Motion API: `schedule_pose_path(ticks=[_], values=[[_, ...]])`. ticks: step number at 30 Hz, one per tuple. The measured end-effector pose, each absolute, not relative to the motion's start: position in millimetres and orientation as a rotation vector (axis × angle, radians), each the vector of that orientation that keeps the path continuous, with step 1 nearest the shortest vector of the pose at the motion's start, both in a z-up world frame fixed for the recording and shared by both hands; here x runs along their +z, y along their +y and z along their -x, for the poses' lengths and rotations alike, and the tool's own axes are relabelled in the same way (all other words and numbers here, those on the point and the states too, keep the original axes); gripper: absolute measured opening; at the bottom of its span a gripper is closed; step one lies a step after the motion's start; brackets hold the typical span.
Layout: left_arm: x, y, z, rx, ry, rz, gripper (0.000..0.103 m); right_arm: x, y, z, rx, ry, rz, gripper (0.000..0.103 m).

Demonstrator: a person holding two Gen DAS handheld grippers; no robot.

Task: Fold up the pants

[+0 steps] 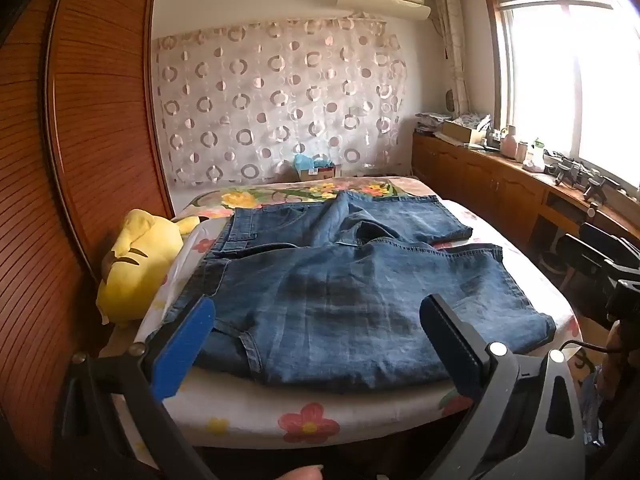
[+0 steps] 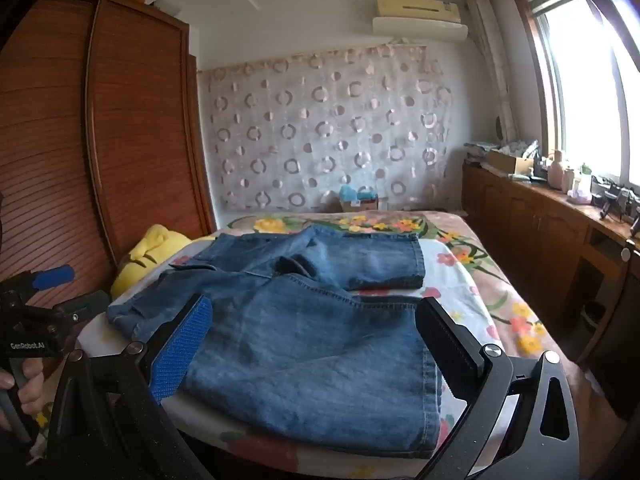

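Observation:
Blue denim pants lie spread on a bed with a floral sheet; waist toward the left, both legs running to the right, the far leg's crotch area rumpled. My left gripper is open, held above the near edge of the pants, touching nothing. In the right wrist view the same pants lie below my right gripper, which is open and empty over the near leg. The left gripper also shows at the far left of that view, held by a hand.
A yellow plush toy lies at the bed's left edge by the wooden wardrobe. A wooden cabinet with bottles and clutter runs along the right under the window. A box sits beyond the bed's far end.

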State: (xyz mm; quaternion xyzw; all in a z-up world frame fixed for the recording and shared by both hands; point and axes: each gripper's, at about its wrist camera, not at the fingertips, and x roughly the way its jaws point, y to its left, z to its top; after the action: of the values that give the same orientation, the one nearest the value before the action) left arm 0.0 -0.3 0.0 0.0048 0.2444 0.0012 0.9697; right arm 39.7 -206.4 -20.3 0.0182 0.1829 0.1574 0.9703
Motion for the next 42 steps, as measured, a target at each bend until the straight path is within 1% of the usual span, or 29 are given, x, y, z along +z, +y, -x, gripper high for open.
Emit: schedule_pose_path(ticks=[42], values=[[0.1,-0.4,0.4,0.006,0.485,-0.010,0.103,-19.7,-203.2,-35.9,0.322,0.346,-0.024,0.103]])
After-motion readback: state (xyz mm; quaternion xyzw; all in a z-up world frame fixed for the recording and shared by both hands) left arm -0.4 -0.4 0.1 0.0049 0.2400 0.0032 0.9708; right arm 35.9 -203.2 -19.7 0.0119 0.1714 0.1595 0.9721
